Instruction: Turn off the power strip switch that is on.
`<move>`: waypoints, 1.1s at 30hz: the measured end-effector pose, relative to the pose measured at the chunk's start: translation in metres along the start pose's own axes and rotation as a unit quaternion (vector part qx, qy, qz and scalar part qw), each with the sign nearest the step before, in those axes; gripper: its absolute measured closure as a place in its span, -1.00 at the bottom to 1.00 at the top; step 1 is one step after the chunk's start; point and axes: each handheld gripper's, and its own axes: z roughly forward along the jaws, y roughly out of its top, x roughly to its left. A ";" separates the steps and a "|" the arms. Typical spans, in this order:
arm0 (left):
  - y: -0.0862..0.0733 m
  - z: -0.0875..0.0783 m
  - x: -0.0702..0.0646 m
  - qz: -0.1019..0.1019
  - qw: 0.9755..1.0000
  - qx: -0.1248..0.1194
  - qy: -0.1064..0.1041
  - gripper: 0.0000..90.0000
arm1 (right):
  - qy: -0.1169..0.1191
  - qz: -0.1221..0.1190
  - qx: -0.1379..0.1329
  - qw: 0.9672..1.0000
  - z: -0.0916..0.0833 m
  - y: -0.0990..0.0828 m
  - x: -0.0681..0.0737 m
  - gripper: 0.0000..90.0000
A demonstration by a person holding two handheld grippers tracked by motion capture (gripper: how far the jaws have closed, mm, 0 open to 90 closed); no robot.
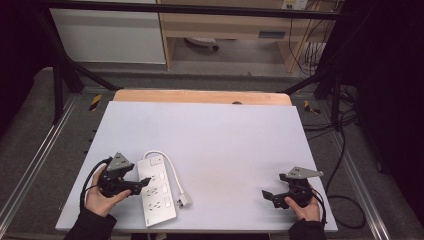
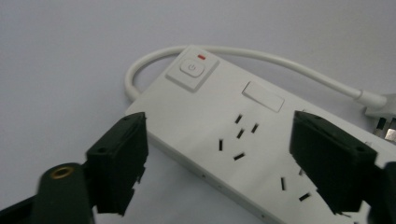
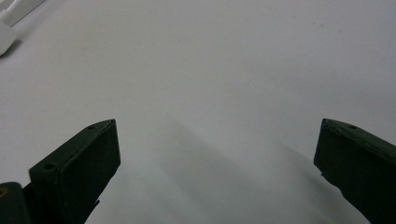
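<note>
Power strip [image 2: 224, 135] under wide left claw [image 2: 217, 158] (far sockets cut off); right claw [image 3: 217, 154] wide.

A white table [image 1: 225, 145] (pale wood showing along its far edge) carries a white power strip [image 1: 156, 192] near the front left corner, its cord [image 1: 172, 167] looping to a plug [image 1: 185, 201] beside it.

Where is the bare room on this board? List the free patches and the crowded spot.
Free: the whole far half of the white board, and the wide stretch between the plug and the right claw. Crowded: the near-left corner, where the power strip, its looped cord and the open left claw sit together.
</note>
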 end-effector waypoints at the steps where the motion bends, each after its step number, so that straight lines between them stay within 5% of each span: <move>1: -0.002 -0.001 0.001 -0.001 1.000 0.000 0.001 -0.67 | 0.000 0.001 0.000 1.000 0.000 0.000 0.000 -0.98; 9: -0.014 -0.007 0.012 -0.008 1.000 -0.006 0.008 -0.86 | 0.000 0.001 0.000 1.000 0.000 0.000 0.000 -0.98; 20: -0.036 -0.010 0.021 -0.021 0.999 -0.023 0.014 -0.88 | 0.001 0.001 0.002 1.000 0.000 0.000 0.000 -0.98; 33: -0.050 -0.005 0.022 -0.016 1.000 -0.012 0.014 -0.87 | 0.002 0.001 0.003 1.000 0.000 0.000 0.000 -0.98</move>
